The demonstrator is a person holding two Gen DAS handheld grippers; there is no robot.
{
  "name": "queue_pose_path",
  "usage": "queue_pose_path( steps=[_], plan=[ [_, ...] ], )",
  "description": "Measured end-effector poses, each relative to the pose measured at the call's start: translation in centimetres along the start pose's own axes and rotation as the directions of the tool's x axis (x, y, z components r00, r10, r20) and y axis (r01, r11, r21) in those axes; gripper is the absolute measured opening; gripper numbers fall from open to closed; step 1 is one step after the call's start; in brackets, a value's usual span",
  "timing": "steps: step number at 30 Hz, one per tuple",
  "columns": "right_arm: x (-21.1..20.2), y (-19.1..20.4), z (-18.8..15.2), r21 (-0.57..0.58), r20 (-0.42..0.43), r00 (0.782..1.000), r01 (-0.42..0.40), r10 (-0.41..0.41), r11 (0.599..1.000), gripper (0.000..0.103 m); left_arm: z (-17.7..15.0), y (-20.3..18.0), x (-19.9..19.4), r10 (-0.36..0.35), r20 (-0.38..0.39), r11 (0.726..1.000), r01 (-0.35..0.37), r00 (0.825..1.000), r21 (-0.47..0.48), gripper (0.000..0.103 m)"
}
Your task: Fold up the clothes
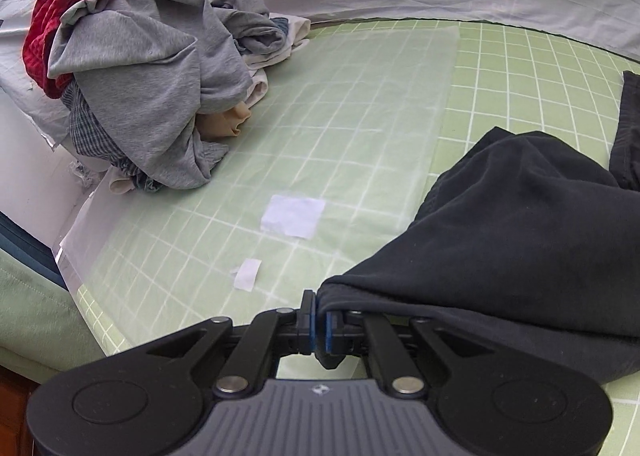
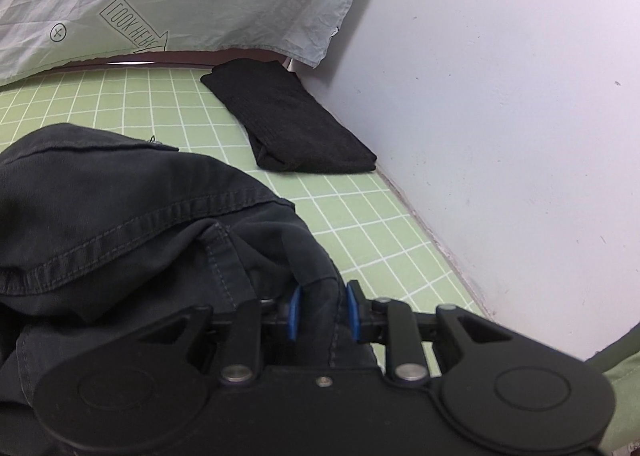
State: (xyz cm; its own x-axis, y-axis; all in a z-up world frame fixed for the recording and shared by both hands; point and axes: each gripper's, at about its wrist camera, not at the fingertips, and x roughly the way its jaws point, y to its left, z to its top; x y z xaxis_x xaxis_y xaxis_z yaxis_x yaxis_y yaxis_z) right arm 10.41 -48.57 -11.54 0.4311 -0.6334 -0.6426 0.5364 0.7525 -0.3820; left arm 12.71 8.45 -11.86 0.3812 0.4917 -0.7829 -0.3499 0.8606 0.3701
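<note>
Dark trousers (image 1: 520, 224) bunched on the green grid mat (image 1: 520, 56), lifted at two points. Left gripper (image 1: 319, 322) clenched on a fabric edge; right gripper (image 2: 319, 310) grasping a thick fold — stitched seam just beyond. Laundry pile (image 1: 140, 76) at mat's far-left corner. Judgement: keep both grips firm, draw apart evenly to flatten before folding.

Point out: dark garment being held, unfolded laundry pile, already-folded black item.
dark garment (image 1: 520, 224), left wrist view, on its draped middle.
laundry pile (image 1: 152, 68), left wrist view, on the grey top layer.
folded black item (image 2: 296, 120), right wrist view, on its flat upper face near the wall.
</note>
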Motion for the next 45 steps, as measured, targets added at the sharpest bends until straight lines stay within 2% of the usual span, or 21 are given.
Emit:
queue_pose_path(
  steps=[7,14,17,19,21,23,24,27,32,34,37,41,45],
  plan=[
    [-2.0,-2.1,-2.8,-0.01,-0.004,1.0,-0.022,0.022,1.0,0.024,-3.4,1.5,-2.2,0.006,-0.002,1.0,-0.006,1.0,0.015,0.006],
    [-4.0,-3.4,-5.6,-0.034,-0.034,0.999,-0.027,0.026,0.999,0.025,-7.4,3.2,-2.5,0.0,-0.066,1.0,-0.002,0.998,-0.021,0.007],
    [-4.3,-3.6,-6.3,-0.04,-0.046,0.998,-0.034,0.032,0.999,0.026,-8.0,3.5,-2.3,-0.033,-0.084,0.999,0.032,0.996,-0.022,0.008],
    [-4.4,-3.6,-6.5,-0.042,-0.058,0.998,-0.038,0.035,0.998,0.027,-8.1,3.7,-2.5,-0.059,-0.091,0.998,0.058,0.994,-0.008,0.012],
    [-5.0,-3.5,-6.6,-0.039,-0.064,0.997,-0.045,0.042,0.998,0.044,-8.1,4.0,-2.7,-0.088,-0.102,0.996,0.088,0.991,-0.007,0.013],
    [-6.0,-3.2,-6.5,-0.036,-0.053,0.996,-0.069,0.068,0.997,0.055,-8.0,4.4,-2.9,-0.116,-0.115,0.993,0.115,0.987,-0.015,0.018],
    [-6.7,-2.8,-6.4,-0.04,-0.042,0.996,-0.081,0.08,0.996,0.059,-7.9,4.6,-3.0,-0.129,-0.122,0.992,0.128,0.984,-0.018,0.02],
    [-8.3,-1.4,-6.2,-0.051,-0.024,0.992,-0.122,0.121,0.991,0.062,-7.7,4.9,-3.2,-0.155,-0.137,0.988,0.153,0.978,-0.024,0.025],
    [-10.8,1.7,-5.9,-0.09,-0.006,0.976,-0.219,0.219,0.972,0.065,-7.3,4.8,-4.4,-0.157,-0.14,0.983,0.168,0.978,0.069,0.035],
    [-11.6,2.8,-6.0,-0.117,0.0,0.969,-0.244,0.246,0.963,0.066,-7.2,5.0,-4.6,-0.174,-0.163,0.978,0.19,0.971,0.09,0.04],
    [-12.9,4.7,-6.3,-0.15,-0.007,0.958,-0.286,0.288,0.946,0.066,-7.1,5.4,-4.7,-0.202,-0.189,0.97,0.223,0.961,0.099,0.04],
    [-14.0,6.7,-6.6,-0.175,-0.021,0.943,-0.332,0.333,0.927,0.066,-7.0,5.8,-5.4,-0.183,-0.181,0.966,0.211,0.966,0.148,0.043],
    [-14.8,8.0,-6.9,-0.199,-0.023,0.935,-0.351,0.353,0.915,0.067,-6.4,6.6,-6.6,-0.219,-0.146,0.964,0.237,0.965,0.117,0.043]
  ],
)
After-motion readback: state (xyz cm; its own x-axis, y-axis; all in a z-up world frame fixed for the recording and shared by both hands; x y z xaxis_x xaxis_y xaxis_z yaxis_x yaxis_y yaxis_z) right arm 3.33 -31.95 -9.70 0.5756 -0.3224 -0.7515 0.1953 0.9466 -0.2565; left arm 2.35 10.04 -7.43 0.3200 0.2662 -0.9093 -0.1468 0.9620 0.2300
